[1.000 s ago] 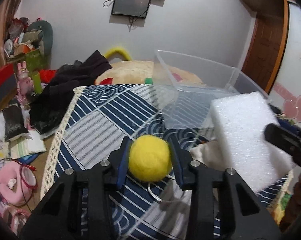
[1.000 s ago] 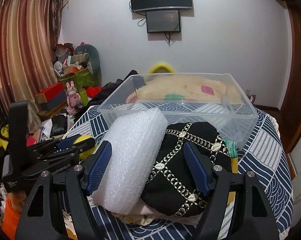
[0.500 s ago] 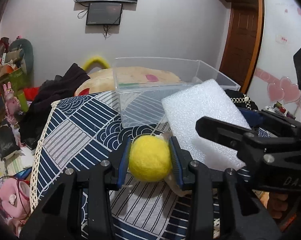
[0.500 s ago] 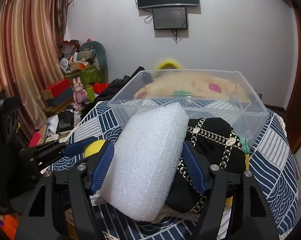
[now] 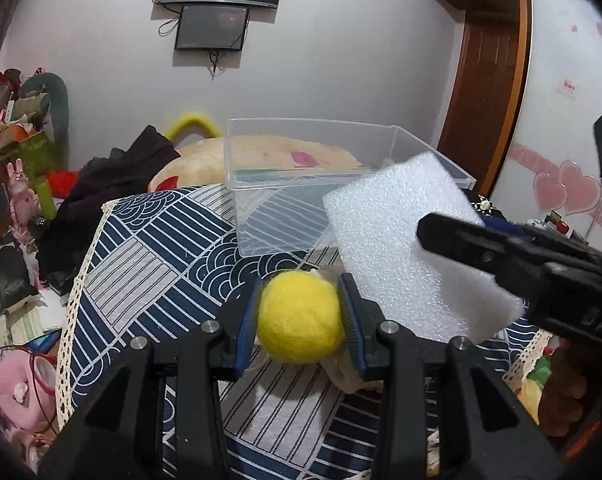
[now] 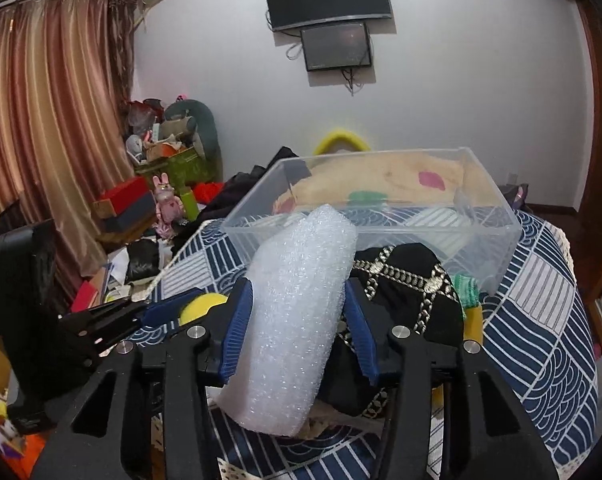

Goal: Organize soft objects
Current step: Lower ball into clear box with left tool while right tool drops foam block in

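My left gripper (image 5: 301, 316) is shut on a yellow felt ball (image 5: 299, 316) and holds it above the patterned table. My right gripper (image 6: 299, 324) is shut on a white foam block (image 6: 297, 320), lifted off the table; the block also shows in the left wrist view (image 5: 405, 248), to the right of the ball. A clear plastic bin (image 6: 381, 216) stands on the table behind both; it also shows in the left wrist view (image 5: 301, 184). A black cap with gold trim (image 6: 413, 292) lies just in front of the bin, under the block.
The table has a blue and white patterned cloth (image 5: 153, 256). A green soft item (image 6: 467, 288) lies beside the cap. Dark clothes (image 5: 113, 184) and a cream cushion (image 5: 261, 156) lie behind the table. Clutter fills the floor at left (image 5: 9, 280).
Both grippers have risen and moved toward the bin. The right gripper has closed on the foam block and lifted it off the cap. The left still grips the ball.
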{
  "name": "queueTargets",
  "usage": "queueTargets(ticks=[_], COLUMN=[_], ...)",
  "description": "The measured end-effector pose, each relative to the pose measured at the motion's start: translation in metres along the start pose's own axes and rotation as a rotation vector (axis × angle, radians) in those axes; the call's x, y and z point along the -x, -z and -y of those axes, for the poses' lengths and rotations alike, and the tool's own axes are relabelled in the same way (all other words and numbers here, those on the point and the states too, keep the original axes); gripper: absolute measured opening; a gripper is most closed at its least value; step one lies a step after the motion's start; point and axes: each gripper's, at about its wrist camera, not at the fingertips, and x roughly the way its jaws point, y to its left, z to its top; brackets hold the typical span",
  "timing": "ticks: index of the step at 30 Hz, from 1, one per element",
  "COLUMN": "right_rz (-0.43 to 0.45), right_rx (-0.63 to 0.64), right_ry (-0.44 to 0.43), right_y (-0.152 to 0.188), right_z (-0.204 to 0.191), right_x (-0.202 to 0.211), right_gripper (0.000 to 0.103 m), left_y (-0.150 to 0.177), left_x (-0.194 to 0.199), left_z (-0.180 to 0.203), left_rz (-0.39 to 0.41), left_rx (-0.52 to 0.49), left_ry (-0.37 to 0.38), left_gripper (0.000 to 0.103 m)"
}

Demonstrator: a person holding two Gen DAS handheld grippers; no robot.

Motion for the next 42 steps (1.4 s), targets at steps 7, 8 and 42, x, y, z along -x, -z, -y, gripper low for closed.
queueTargets(ticks=[7, 8, 42], right_rz=[0.0, 0.009, 0.152], right_rx=[-0.048, -0.046, 0.042], right_ry=[-0.021, -0.019, 0.272], right_y=[0.0, -0.001, -0.083], right_z=[0.009, 0.008, 0.054], right_x=[0.0, 0.002, -0.003], right_gripper=[0.041, 0.041, 0.04], left_y=[-0.001, -0.002, -0.127], left_x=[0.001, 0.003, -0.051], left_z=[0.001, 0.002, 0.002], left_rz=[0.003, 0.009, 0.044], left_rx=[-0.007, -0.014, -0.067], left_ry=[0.009, 0.008, -0.056], left_gripper=[0.038, 0.038, 0.038])
